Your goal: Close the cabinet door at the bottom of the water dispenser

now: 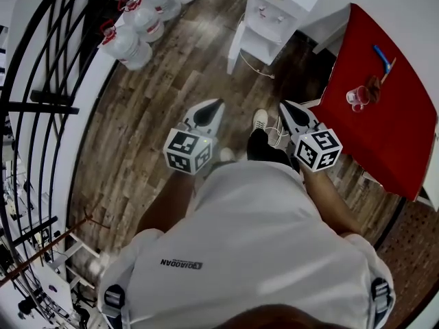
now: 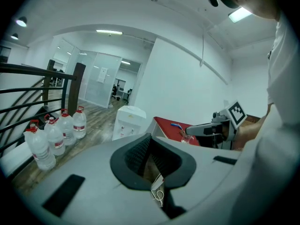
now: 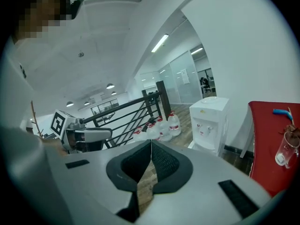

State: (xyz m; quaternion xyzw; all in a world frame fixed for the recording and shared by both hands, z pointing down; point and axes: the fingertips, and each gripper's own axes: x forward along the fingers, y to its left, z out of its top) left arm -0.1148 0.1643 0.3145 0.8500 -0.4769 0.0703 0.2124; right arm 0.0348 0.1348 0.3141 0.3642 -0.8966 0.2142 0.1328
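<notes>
Person in white shirt (image 1: pixel 260 252), standing on wood-plank floor (image 1: pixel 151 129). Left hand-held gripper (image 1: pixel 211 110) and right hand-held gripper (image 1: pixel 288 110): side by side, both clenched, nothing between the jaws. Water dispenser (image 1: pixel 274 12): white, ahead by the wall, well apart from both. Its cabinet door (image 1: pixel 236 46), at the base, is swung outward. Red desk (image 1: pixel 391 129) at right, bearing a glass (image 1: pixel 357 98). Water bottles (image 1: pixel 140 19) beside black railing (image 1: pixel 41 94), at left.
</notes>
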